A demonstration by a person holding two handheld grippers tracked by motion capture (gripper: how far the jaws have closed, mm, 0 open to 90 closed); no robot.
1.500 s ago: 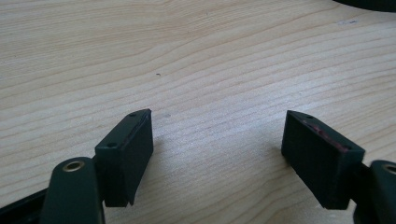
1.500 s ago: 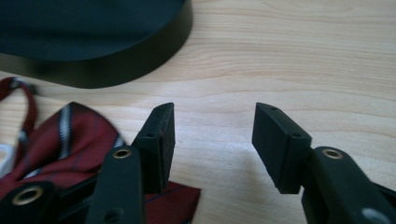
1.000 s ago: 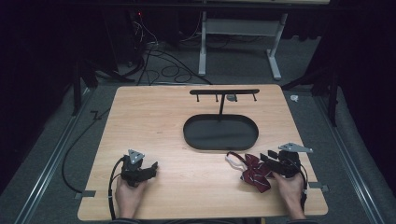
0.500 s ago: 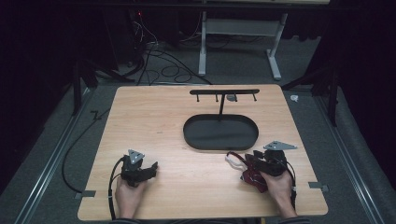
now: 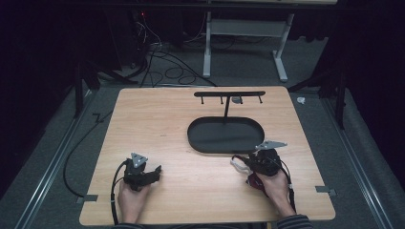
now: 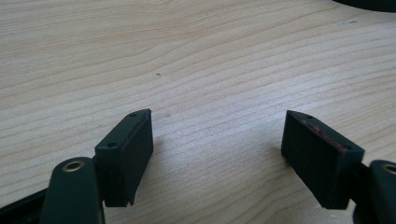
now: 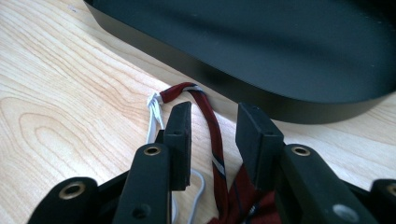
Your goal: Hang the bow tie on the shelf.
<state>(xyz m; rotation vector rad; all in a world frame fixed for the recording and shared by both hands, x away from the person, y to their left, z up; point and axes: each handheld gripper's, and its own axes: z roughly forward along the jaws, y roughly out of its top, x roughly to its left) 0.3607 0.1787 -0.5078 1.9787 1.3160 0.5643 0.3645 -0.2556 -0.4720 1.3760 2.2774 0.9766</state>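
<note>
A dark red striped strap (image 7: 215,140) with a white cord (image 7: 153,112) lies on the wooden table just in front of the black oval base (image 7: 261,56) of a hanger stand. My right gripper (image 7: 212,123) is over it, jaws partly open, with the strap running between them and a gap on each side. In the high view the right gripper (image 5: 244,163) sits at the base's (image 5: 224,136) near right edge, red fabric (image 5: 253,182) bunched under the hand. My left gripper (image 5: 156,170) rests at the front left, wide open (image 6: 217,135) over bare wood.
A thin post rises from the oval base to a black crossbar (image 5: 229,94) with several small hooks. The wooden table (image 5: 157,124) is bare between the two grippers. Floor cables (image 5: 157,57) and a white desk frame (image 5: 239,33) lie beyond the far edge.
The right gripper has moved left and forward along the red strap toward the oval base. The left gripper has stayed still.
</note>
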